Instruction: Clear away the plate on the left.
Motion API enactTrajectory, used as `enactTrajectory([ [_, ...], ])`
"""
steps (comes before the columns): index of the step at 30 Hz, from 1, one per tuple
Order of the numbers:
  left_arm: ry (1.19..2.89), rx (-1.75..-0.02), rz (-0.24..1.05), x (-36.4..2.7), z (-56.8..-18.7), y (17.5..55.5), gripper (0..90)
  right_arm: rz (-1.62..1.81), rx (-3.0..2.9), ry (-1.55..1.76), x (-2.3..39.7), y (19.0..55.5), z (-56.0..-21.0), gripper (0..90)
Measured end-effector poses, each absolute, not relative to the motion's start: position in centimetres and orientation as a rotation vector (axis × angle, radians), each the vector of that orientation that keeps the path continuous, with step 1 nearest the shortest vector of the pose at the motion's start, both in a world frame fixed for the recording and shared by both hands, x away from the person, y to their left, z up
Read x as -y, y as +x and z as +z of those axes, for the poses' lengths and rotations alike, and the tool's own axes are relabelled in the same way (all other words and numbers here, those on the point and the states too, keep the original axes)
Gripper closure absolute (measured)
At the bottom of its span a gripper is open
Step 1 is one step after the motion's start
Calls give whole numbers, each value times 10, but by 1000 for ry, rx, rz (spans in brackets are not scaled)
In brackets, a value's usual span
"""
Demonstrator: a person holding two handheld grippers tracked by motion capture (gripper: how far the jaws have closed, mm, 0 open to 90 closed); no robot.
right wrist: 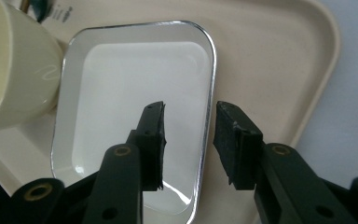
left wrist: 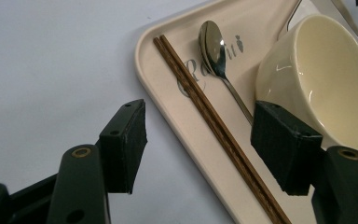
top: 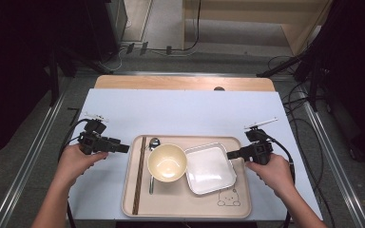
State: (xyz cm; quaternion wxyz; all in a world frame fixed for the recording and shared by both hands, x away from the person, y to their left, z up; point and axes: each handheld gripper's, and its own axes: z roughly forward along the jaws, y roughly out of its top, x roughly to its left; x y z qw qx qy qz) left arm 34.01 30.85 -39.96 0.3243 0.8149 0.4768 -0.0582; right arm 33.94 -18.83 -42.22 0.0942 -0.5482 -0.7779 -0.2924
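Even overhead light brightens the table (top: 180,109), while the room's sides fall dark. Glare streaks the spoon (left wrist: 213,44) beyond the left tongs (left wrist: 207,147) and the dish (right wrist: 135,116) under the right tongs (right wrist: 189,144). The nearest jaws blur slightly.

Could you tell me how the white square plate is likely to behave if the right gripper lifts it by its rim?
The plate looks glossy, so it may slip between the right gripper pads. It seems rigid and probably breakable. Held by one edge, it would likely sag downward.

Overhead, two close views sharing tray (top: 186,202)
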Motion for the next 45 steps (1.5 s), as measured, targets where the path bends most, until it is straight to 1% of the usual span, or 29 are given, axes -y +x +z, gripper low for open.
enactTrajectory([
  [3, 2142, -1247, -152, -307, -401, 339, 368, -921, 2337, -1599, 190, 337, -419, 579],
  [5, 2146, -1245, -149, -307, -401, 337, 368, -991, 2389, -1544, 191, 334, -415, 530],
  [6, 2148, -1238, -147, -306, -401, 337, 368, -991, 2389, -1544, 191, 334, -415, 530],
  [8, 2144, -1233, -138, -305, -401, 335, 367, -1055, 2409, -1502, 193, 330, -413, 496],
  [14, 2150, -1225, -116, -305, -402, 331, 367, -1140, 2458, -1415, 197, 324, -408, 484],
  [19, 2145, -1216, -107, -306, -402, 328, 367, -1214, 2495, -1351, 201, 318, -407, 453],
  [29, 2151, -1216, -93, -307, -406, 316, 365, -1332, 2527, -1261, 213, 307, -410, 449],
  [35, 2144, -1222, -86, -309, -409, 311, 362, -1417, 2554, -1247, 220, 303, -411, 408],
  [45, 2140, -1238, -68, -314, -414, 304, 360, -1472, 2539, -1270, 228, 303, -416, 396],
])
